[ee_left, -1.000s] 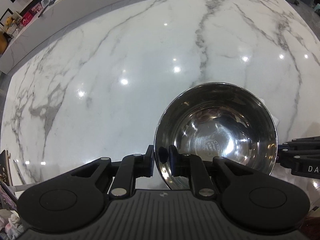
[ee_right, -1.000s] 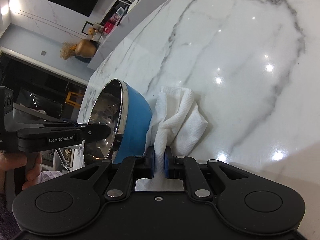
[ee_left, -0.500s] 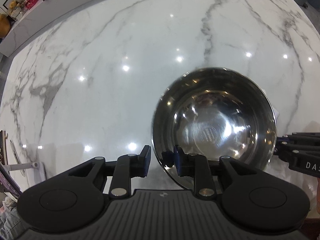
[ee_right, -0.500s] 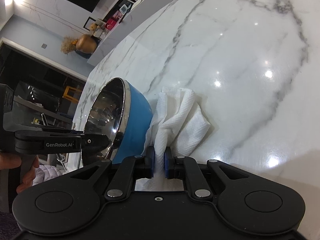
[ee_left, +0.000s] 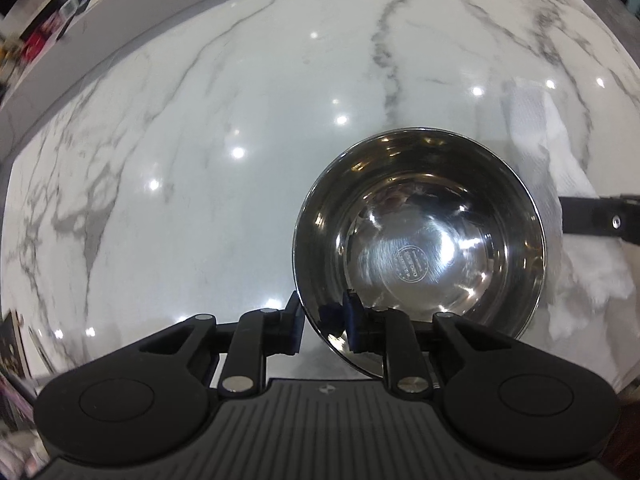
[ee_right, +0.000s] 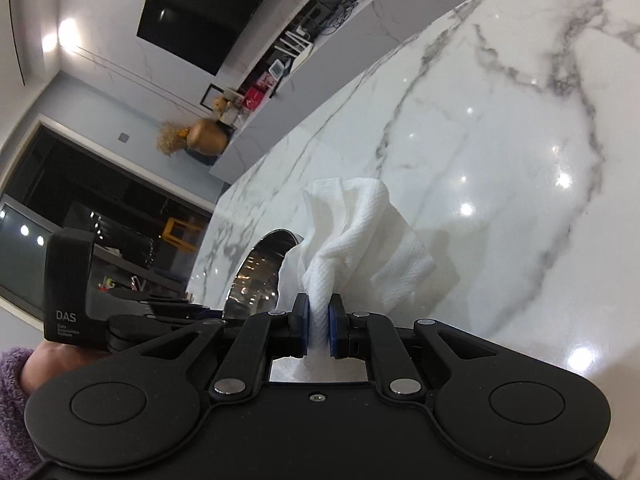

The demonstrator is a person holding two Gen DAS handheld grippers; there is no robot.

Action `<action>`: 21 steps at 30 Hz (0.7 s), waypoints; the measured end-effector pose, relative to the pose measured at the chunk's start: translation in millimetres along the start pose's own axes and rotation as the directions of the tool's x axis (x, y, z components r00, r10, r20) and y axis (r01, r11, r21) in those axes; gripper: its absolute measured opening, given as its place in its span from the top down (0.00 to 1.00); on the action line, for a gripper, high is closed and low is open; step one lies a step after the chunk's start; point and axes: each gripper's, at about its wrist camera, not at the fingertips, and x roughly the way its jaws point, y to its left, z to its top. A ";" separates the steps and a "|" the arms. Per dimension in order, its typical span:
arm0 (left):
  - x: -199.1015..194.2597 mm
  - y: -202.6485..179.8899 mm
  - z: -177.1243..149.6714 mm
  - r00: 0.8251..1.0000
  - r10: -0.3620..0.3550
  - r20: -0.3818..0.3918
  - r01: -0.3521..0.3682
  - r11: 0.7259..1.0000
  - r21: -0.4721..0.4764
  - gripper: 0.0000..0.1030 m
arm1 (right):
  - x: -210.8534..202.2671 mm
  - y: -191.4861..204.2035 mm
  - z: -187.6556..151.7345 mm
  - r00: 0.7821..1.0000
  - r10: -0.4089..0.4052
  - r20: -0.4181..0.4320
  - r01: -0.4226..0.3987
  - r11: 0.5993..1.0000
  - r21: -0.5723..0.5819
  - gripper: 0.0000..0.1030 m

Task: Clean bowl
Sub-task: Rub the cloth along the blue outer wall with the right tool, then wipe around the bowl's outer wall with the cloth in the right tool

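the bowl (ee_left: 420, 248), steel inside, sits on the white marble desk (ee_left: 200, 160) directly below the left hand-held gripper (ee_left: 322, 322), its near rim caught between that gripper's two blue pads. the outer pad (ee_left: 294, 326) lies against the outside of the wall and the inner one sits inside the bowl; the jaws opened a little within the last second, and whether the pads press on the rim or only straddle it cannot be told. a round stamp shows on the bowl's bottom. to the bowl's right, just past its rim, a white paper towel (ee_left: 560, 184) hangs bunched, with a black finger of the right hand-held gripper (ee_left: 600, 220) crossing it. from the right wrist view, the right hand-held gripper (ee_right: 318, 322) is clamped tight on a twisted neck of the towel (ee_right: 360, 232), which fans out above the pads. the bowl's rim (ee_right: 260, 264) shows to the left and beyond the towel. a hand (ee_right: 44, 364) in a purple sleeve (ee_right: 10, 408) holds the left hand-held gripper (ee_right: 120, 320) at far left.
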 end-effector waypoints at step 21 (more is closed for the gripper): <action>0.2 -10.2 0.4 0.999 -0.017 0.028 0.013 0.991 0.135 0.82 | 25.2 -6.7 -12.5 0.977 -0.107 -0.183 0.113 0.993 0.024 0.91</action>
